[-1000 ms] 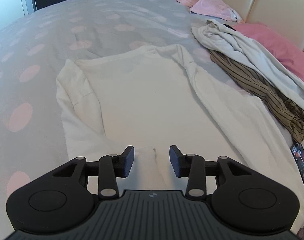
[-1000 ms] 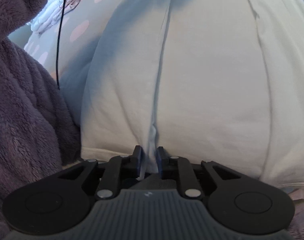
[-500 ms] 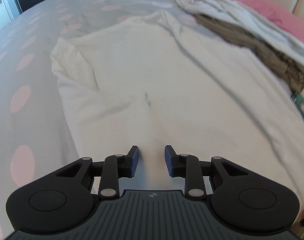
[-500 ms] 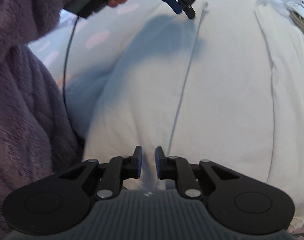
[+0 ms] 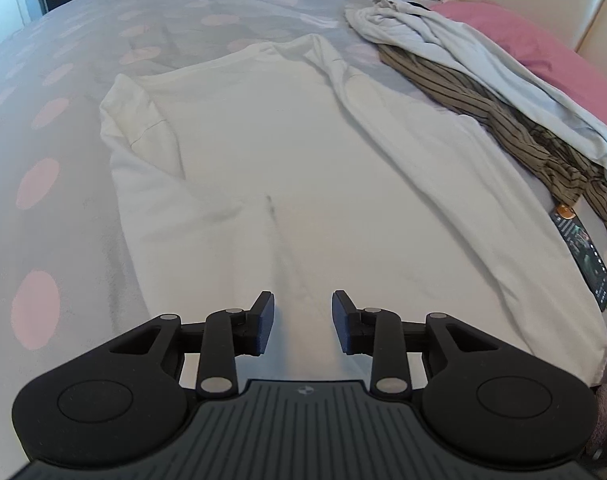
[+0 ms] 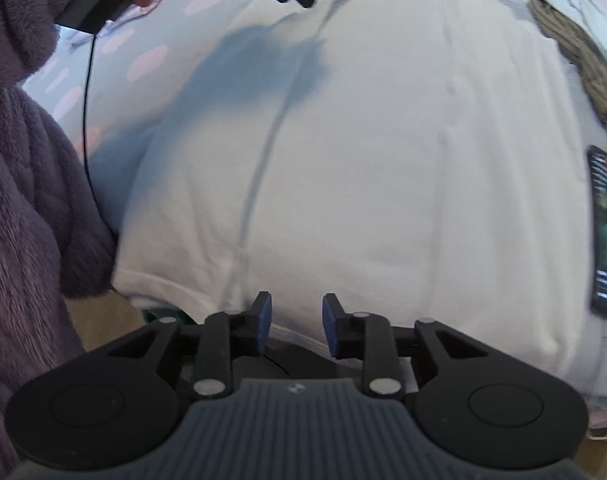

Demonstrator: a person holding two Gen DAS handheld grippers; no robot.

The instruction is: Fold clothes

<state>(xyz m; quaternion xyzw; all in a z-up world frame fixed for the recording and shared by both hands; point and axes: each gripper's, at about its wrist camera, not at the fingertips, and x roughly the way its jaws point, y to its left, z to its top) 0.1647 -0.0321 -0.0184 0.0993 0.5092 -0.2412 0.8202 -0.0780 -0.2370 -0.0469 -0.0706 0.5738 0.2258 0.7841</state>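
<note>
White cotton: one long-sleeved top (image 5: 287,168) lies spread on a grey bedspread with pink dots (image 5: 39,184), sleeves laid inward along its body. The left gripper (image 5: 302,316) and the right gripper (image 6: 296,318) each hover over it with jaws apart, holding nothing. For a neat fold, pinch matching edges level and keep the fabric taut. Two more garments, one pale (image 5: 463,52) and one brown striped (image 5: 503,120), lie heaped beside it.

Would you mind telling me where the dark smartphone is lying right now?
The dark smartphone lies on the bed at the right edge of both wrist views, beside the spread white long-sleeved shirt and just below the brown striped garment.
</note>
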